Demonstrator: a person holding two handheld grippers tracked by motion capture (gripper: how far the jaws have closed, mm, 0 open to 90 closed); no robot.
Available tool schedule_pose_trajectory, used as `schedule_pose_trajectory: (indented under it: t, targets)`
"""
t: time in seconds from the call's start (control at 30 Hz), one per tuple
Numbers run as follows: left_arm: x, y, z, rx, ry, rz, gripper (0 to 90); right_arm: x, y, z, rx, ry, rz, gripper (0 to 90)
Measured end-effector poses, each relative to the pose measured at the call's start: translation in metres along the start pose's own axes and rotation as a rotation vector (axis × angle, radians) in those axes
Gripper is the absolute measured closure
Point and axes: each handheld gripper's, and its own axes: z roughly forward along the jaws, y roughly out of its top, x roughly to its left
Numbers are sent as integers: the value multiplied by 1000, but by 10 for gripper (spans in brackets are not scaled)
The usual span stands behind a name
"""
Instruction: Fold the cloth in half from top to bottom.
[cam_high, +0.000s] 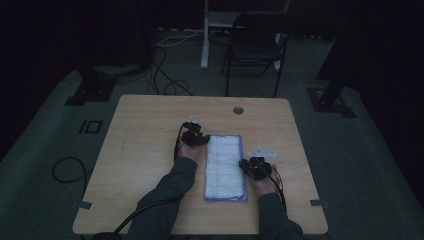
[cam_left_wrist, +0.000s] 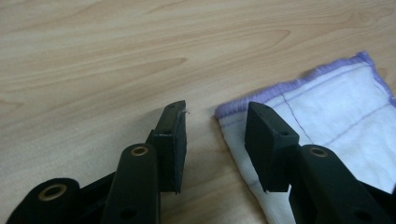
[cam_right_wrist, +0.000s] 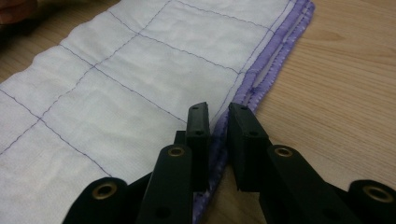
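A single wooden table (cam_high: 150, 150) is seen from the high view, and on it, right of centre and nearer the person's edge, one white quilted cloth (cam_high: 225, 167) is laid flat, its long sides running away from the person. The cloth is bordered in purple stitching, and layered edges are shown along its side in the right gripper view, so it is judged to be folded. It is taken to be light, soft and limp: it would sag and drape once lifted and would not slip readily from rubber pads, and nothing about it is fragile. A hold is best taken at the hemmed edge or a corner, where all layers can be pinched together. Two grippers are counted, one in each hand. The left gripper (cam_left_wrist: 212, 126) is held at the cloth's far left corner with its jaws wide apart, one over bare wood and one above the cloth, nothing being gripped. The right gripper (cam_right_wrist: 218, 122) is set at the cloth's right edge with its jaws narrowed to a slim gap astride the purple hem; whether the hem is actually pinched cannot be told.
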Motion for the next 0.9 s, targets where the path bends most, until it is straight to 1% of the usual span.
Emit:
schedule_pose_trajectory:
  t: [0.07, 0.1, 0.13, 0.17, 0.2, 0.27, 0.3, 0.33, 0.37, 0.4, 0.43, 0.53, 0.57, 0.6, 0.63, 0.67, 0.7, 0.77, 0.83, 0.87, 0.9]
  targets:
    - [0, 2, 1, 1, 0, -2, 592, 0, 0, 0, -1, 1, 0, 795]
    - [1, 2, 2, 3, -8, -15, 592, 0, 0, 0, -1, 2, 1, 795]
    - [1, 2, 2, 3, -8, -15, 591, 0, 0, 0, -1, 2, 1, 795]
    - [2, 3, 2, 0, -25, -29, 591, 0, 0, 0, -1, 2, 1, 795]
    - [3, 2, 2, -4, -40, -34, 590, 0, 0, 0, -1, 2, 1, 795]
    - [3, 2, 3, -6, -44, -35, 590, 0, 0, 0, -2, 3, 2, 795]
    - [3, 2, 2, -12, -57, -33, 589, 0, 0, 0, -2, 3, 3, 795]
    - [3, 2, 2, -12, -57, -33, 589, 0, 0, 0, -2, 3, 3, 795]
    - [2, 2, 2, -21, -70, -29, 589, -1, 0, 0, -2, 4, 3, 795]
    - [2, 2, 2, -21, -70, -29, 586, -1, 0, 0, -2, 4, 3, 795]
    - [1, 4, 1, -33, -83, -28, 584, -1, 0, 0, -2, 4, 3, 795]
    - [0, 5, 1, -41, -89, -29, 583, -1, 0, 0, -3, 4, 3, 795]
    - [-2, 7, 0, -45, -94, -22, 582, -1, 0, 0, -3, 4, 3, 795]
    - [-2, 7, 0, -45, -94, -22, 580, -1, 0, 0, -3, 4, 3, 795]
    - [-4, 7, 2, -37, -87, -9, 580, -1, 0, 0, -3, 4, 3, 795]
    - [-6, 8, 3, -31, -80, -6, 581, -1, 0, 0, -3, 4, 3, 795]
    - [-8, 8, 6, -22, -59, 4, 581, -1, 0, 0, -2, 4, 2, 795]
    - [-10, 7, 7, -30, -28, 10, 587, -1, 0, 0, -2, 6, 3, 795]
    - [-10, 7, 7, -30, -28, 10, 590, -1, 0, 0, -3, 6, 4, 795]
    - [-11, 4, 10, -19, -6, 41, 595, -1, -1, 0, -2, 8, 4, 795]
    - [-11, 4, 10, -21, -4, 46, 596, -1, -1, 0, -3, 8, 4, 795]
